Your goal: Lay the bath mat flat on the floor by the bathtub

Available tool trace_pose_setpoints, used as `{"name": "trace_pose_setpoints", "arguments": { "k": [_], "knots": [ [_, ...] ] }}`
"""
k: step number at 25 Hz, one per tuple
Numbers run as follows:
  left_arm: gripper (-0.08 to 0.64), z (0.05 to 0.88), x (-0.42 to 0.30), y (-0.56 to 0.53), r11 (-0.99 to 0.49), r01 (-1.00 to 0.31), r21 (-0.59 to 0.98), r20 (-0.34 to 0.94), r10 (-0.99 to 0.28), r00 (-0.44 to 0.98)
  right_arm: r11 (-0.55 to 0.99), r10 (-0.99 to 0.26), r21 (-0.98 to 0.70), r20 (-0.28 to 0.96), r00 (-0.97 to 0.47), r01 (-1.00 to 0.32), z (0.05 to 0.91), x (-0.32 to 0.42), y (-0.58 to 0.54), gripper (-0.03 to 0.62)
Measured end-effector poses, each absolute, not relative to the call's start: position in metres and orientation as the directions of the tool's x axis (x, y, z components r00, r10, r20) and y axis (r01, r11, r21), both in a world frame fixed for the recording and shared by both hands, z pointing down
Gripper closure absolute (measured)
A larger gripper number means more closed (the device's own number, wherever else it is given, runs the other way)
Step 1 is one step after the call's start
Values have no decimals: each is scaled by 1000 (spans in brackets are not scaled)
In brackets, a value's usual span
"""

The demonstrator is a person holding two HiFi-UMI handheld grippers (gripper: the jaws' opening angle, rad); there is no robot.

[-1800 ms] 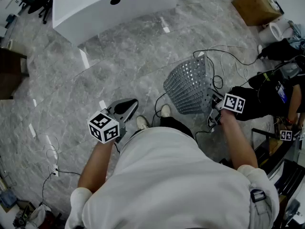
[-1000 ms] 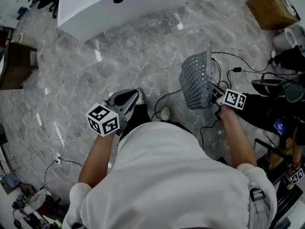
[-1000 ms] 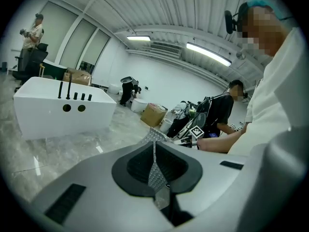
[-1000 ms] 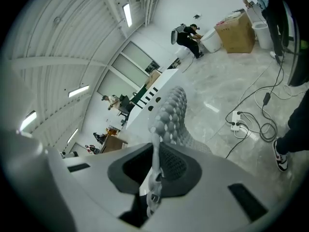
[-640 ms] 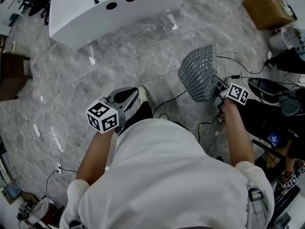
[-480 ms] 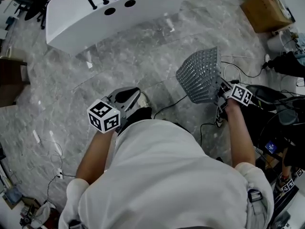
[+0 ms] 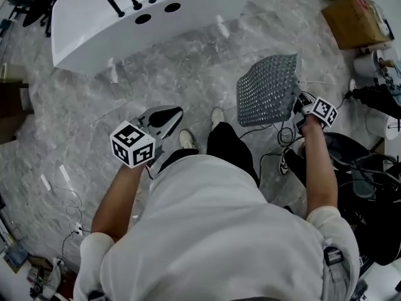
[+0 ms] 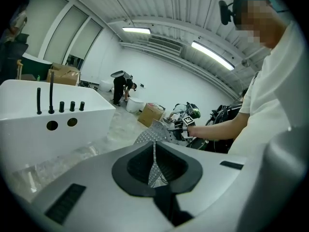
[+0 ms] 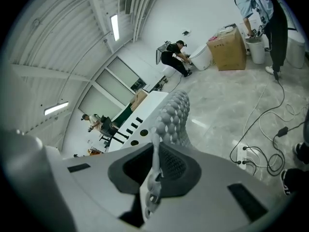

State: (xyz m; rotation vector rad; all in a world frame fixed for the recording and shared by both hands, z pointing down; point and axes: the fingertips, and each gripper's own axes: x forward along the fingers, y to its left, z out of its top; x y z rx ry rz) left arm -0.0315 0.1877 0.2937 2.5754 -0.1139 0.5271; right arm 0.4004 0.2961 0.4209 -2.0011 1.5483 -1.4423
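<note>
I am clamping my right gripper (image 7: 297, 106) on one edge of the grey perforated rubber bath mat (image 7: 268, 90), holding it above the marble floor (image 7: 169, 74); my left gripper (image 7: 170, 114) is hovering closed, empty.

Grey marbled floor (image 7: 188, 68) runs under both tools. A white bathtub (image 7: 144, 11) stands on it ahead of the left gripper (image 7: 164, 115). Black cables (image 7: 276, 135) loop on it just beneath the right gripper (image 7: 299, 108); a cardboard box (image 7: 357, 21) sits beyond that gripper, well apart.

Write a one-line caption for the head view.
Right gripper holds the bath mat above the floor near the bathtub; left gripper empty.
</note>
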Motion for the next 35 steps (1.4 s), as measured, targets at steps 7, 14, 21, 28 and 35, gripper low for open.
{"name": "trace_pose_setpoints", "arguments": {
  "k": [7, 14, 21, 28, 35],
  "knots": [
    [532, 304, 47, 107, -829, -271, 489, 422, -47, 905, -377, -833, -690, 544, -100, -618, 445, 486, 176, 549],
    [532, 307, 118, 47, -795, -341, 502, 459, -89, 884, -350, -823, -695, 549, -149, -628, 482, 560, 70, 549],
    [532, 331, 146, 20, -759, -381, 528, 503, -83, 860, -333, -809, -639, 572, -138, -694, 529, 620, -37, 549],
    [534, 376, 138, -5, -713, -424, 559, 520, -98, 849, -322, -799, -610, 586, -138, -724, 599, 610, -130, 549],
    [532, 416, 101, -19, -662, -436, 609, 505, -100, 857, -322, -768, -605, 617, -173, -728, 676, 521, -177, 549]
  ]
}}
